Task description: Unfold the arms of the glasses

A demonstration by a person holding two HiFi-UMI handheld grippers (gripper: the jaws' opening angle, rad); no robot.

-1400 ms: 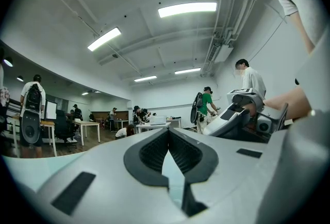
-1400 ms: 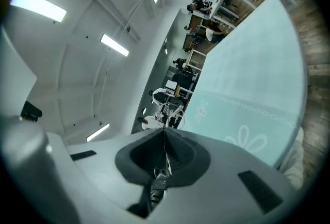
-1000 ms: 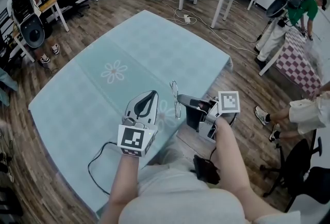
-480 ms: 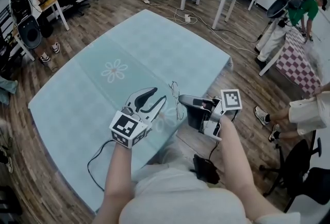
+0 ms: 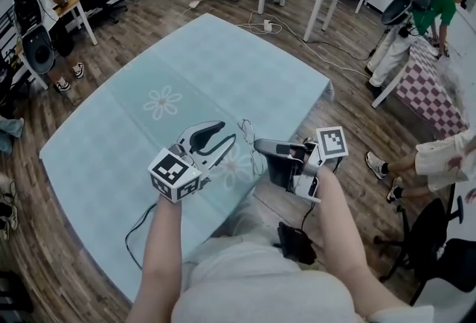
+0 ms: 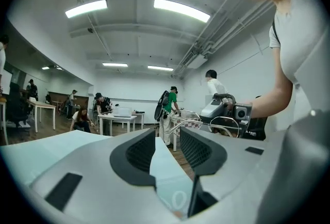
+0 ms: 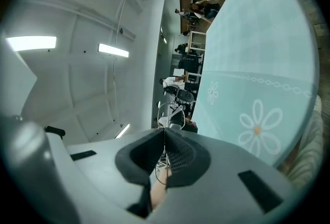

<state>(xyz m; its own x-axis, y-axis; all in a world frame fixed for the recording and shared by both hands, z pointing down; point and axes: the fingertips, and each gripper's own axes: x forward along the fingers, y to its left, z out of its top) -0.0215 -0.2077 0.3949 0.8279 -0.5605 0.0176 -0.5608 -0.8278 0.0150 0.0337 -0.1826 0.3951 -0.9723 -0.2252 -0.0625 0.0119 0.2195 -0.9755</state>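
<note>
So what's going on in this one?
A person stands at a table with a pale teal flowered tablecloth, a handheld gripper in each hand. The right gripper is shut on thin wire-framed glasses, held up near the table's edge. The left gripper faces them; its jaws have just been opening and nothing is between them.

My left gripper (image 5: pixel 227 132) and right gripper (image 5: pixel 258 144) are pale grey with black pads (image 6: pixel 140 152). Each carries a black-and-white marker cube (image 5: pixel 175 175); my top (image 5: pixel 245 284) is pale.
</note>
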